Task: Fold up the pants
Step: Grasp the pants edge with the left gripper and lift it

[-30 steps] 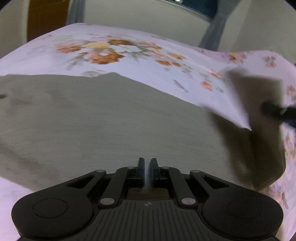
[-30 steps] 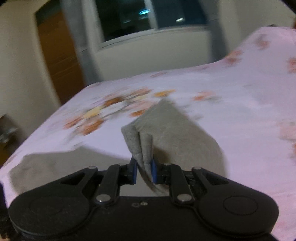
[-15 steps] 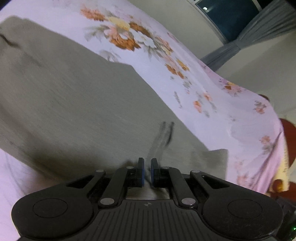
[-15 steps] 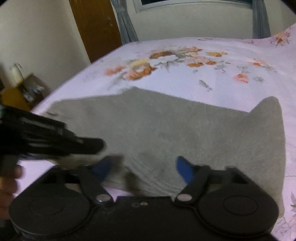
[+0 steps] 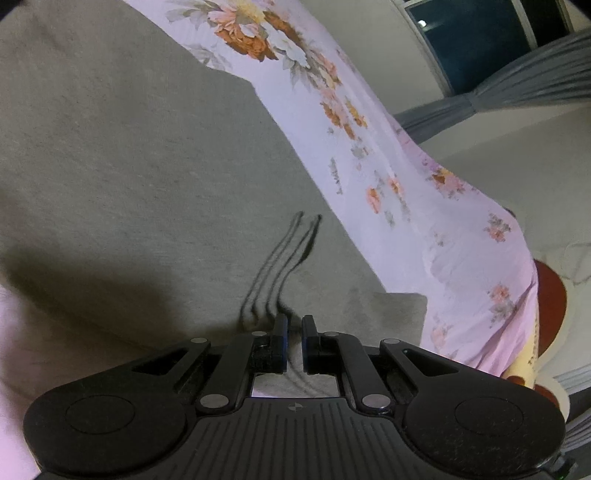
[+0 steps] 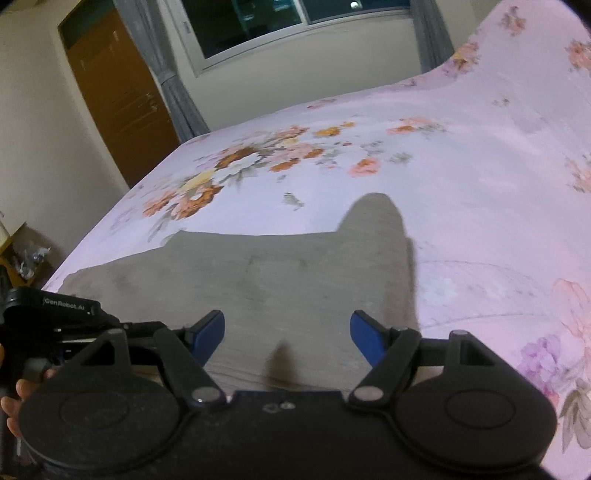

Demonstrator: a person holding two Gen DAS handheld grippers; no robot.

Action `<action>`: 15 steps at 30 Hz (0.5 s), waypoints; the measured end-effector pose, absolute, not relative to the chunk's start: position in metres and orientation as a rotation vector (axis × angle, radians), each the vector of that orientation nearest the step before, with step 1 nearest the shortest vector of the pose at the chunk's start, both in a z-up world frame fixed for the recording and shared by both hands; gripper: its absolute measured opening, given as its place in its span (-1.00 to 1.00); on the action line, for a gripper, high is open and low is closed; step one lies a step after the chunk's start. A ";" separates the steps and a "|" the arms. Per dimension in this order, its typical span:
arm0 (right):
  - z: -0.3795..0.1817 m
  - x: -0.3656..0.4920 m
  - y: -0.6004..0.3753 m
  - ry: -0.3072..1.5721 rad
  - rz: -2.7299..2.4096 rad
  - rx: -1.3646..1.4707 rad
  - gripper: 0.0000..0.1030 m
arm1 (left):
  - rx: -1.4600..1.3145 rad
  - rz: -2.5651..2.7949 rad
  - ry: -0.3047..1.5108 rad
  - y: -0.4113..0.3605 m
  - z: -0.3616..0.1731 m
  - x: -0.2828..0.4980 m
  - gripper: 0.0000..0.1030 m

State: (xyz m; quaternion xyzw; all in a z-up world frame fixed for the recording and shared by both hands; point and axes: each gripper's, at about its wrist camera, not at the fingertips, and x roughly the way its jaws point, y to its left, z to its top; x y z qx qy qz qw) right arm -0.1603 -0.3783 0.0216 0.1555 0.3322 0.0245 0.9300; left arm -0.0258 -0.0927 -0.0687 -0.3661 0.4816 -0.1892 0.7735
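Grey pants (image 5: 129, 166) lie spread flat on a floral pink bedsheet (image 5: 406, 221). My left gripper (image 5: 294, 326) is shut, pinching the pants' near edge; dark wrinkles (image 5: 288, 258) run from its fingertips across the cloth. In the right wrist view the pants (image 6: 277, 266) stretch across the bed, with one narrow end (image 6: 376, 221) pointing away. My right gripper (image 6: 288, 328) hovers over the near edge of the pants. Its jaws are opening wide, and nothing is pinched between its blue pads (image 6: 210, 328). The left gripper's black body (image 6: 55, 314) and a person's hand (image 6: 14, 398) show at the left.
The bedsheet (image 6: 461, 166) spreads far right and back. Beyond the bed are a brown door (image 6: 118, 92), a dark window (image 6: 277, 22) and grey curtains (image 6: 177, 92). A cluttered stand (image 6: 22, 254) sits at the left, and a red-brown rounded object (image 5: 550, 302) lies past the bed's right edge.
My right gripper has let go of the bunched grey cloth and opened wide; that cloth now lies flat. The left view has rolled, and wrinkles have appeared ahead of the left fingers.
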 end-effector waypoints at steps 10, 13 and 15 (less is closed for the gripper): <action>0.011 -0.167 -0.396 0.697 0.027 0.363 0.48 | -0.804 -0.355 0.936 -0.082 -0.051 -0.033 0.64; 0.006 -0.168 -0.397 0.706 0.023 0.385 0.50 | -0.792 -0.376 0.975 -0.084 -0.056 -0.028 0.64; 0.005 -0.169 -0.398 0.704 0.020 0.393 0.50 | -0.804 -0.394 0.994 -0.087 -0.064 -0.026 0.63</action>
